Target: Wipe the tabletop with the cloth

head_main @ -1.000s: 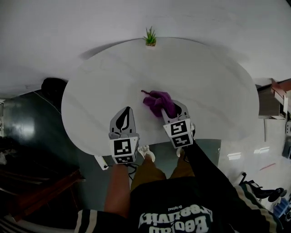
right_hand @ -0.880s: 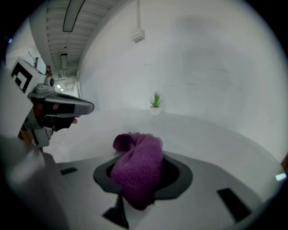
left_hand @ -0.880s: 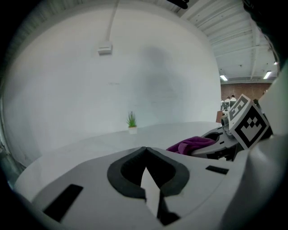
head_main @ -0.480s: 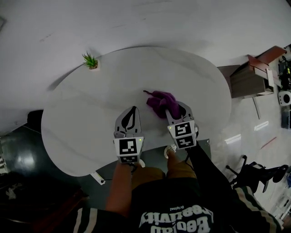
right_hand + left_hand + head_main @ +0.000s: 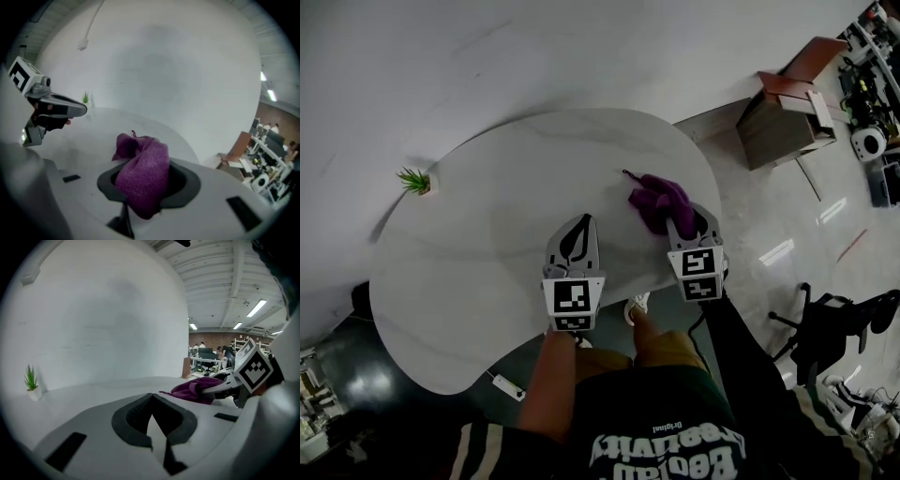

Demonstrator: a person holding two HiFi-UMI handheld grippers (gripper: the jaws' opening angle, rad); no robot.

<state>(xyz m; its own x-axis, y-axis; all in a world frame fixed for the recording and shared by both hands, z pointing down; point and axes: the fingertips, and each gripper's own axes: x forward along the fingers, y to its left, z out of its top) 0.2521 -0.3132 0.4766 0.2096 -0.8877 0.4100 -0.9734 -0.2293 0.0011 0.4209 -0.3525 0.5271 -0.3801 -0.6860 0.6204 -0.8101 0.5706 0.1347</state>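
Observation:
A purple cloth lies bunched on the white oval tabletop near its right edge. My right gripper is shut on the purple cloth, which bulges out between its jaws and trails forward onto the table. The left gripper hovers over the table's near middle, jaws shut with nothing between them. From the left gripper view the cloth and right gripper show to the right.
A small potted plant stands at the table's far left edge. A wooden cabinet and office chair stand on the floor to the right. A white wall rises behind the table.
The head view has swung, so the table now sits tilted leftward. The right gripper, still holding the cloth, now sits nearer the table's right edge. The left gripper keeps its place beside it.

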